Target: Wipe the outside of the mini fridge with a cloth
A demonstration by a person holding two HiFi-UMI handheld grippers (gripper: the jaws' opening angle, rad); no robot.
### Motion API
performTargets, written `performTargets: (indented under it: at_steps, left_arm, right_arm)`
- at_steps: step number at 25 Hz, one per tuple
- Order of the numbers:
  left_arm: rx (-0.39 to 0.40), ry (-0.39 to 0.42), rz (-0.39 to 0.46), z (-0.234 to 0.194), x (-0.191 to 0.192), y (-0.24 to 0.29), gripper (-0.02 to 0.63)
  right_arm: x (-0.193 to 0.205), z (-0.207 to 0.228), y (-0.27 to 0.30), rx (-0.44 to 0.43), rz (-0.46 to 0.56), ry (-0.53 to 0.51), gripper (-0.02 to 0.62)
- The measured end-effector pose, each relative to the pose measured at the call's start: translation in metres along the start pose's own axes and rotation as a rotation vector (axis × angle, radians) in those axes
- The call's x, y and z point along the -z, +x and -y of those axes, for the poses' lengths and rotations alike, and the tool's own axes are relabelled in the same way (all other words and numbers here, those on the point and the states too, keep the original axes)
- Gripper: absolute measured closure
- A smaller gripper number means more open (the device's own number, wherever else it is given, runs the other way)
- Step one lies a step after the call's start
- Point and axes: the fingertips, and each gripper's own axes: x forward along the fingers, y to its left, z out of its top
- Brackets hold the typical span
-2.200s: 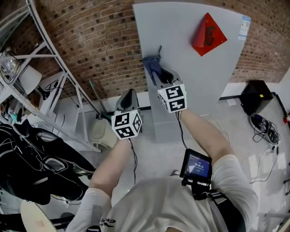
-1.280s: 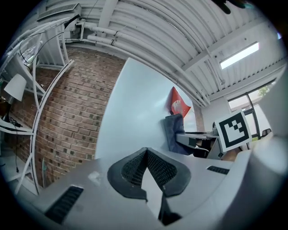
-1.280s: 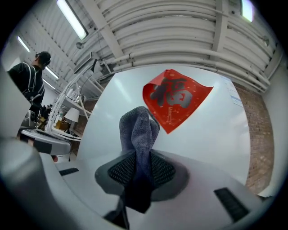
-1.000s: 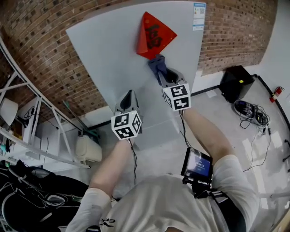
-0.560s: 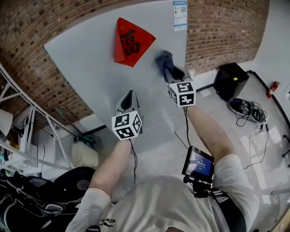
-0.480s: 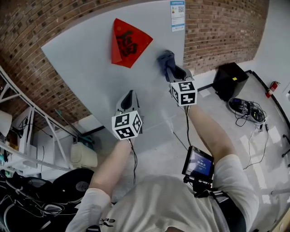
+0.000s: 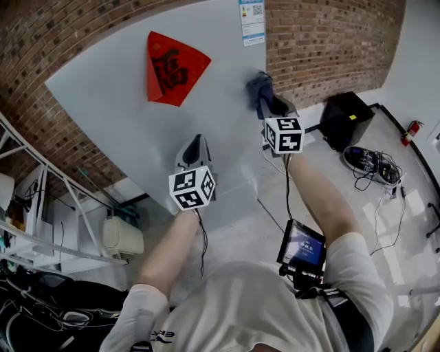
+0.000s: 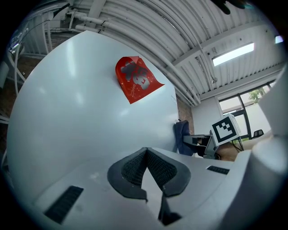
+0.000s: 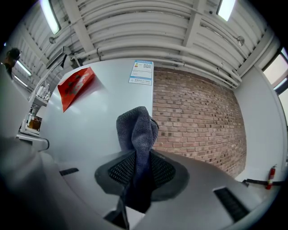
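The pale grey fridge point(image 7: 130, 103) stands against the brick wall, with a red diamond sticker point(image 7: 172, 67) and a small label point(image 7: 251, 20) on its front. My right gripper point(image 7: 264, 96) is shut on a blue-grey cloth point(image 7: 259, 84), which it presses against the fridge near its right edge, below the label. In the right gripper view the cloth point(image 9: 137, 134) sticks up from between the pads. My left gripper point(image 7: 194, 146) is shut with nothing in it, close to the lower front of the fridge point(image 8: 81, 134).
A black box point(image 7: 347, 118) and a pair of shoes point(image 7: 364, 159) sit on the floor at the right, with cables near them. A white metal rack point(image 7: 41, 227) stands at the left. A small screen point(image 7: 300, 246) hangs at the person's chest.
The right gripper has carried the cloth across the fridge front, from lower left of the red sticker up to the right edge. The head view has swung. The left gripper has kept its place.
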Motion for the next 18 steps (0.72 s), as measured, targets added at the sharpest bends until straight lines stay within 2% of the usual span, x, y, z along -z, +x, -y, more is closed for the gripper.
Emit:
performTargets:
  at_steps: [4,8,18]
  left_arm:
    - [-0.015,0.005,0.006,-0.004,0.0,-0.005,0.601]
    - [-0.046,0.011,0.013,-0.021,-0.002,-0.022,0.601]
    - [-0.165,0.01,0.001,-0.099,-0.003,-0.102,0.601]
  right_arm:
    - [-0.002,-0.007,-0.004,-0.015,0.012,0.01,0.509]
    - [-0.006,-0.042,-0.015,-0.07,0.029,0.0,0.509]
    - [-0.008,-0.212,-0.041,-0.33,0.062,-0.04,0.509]
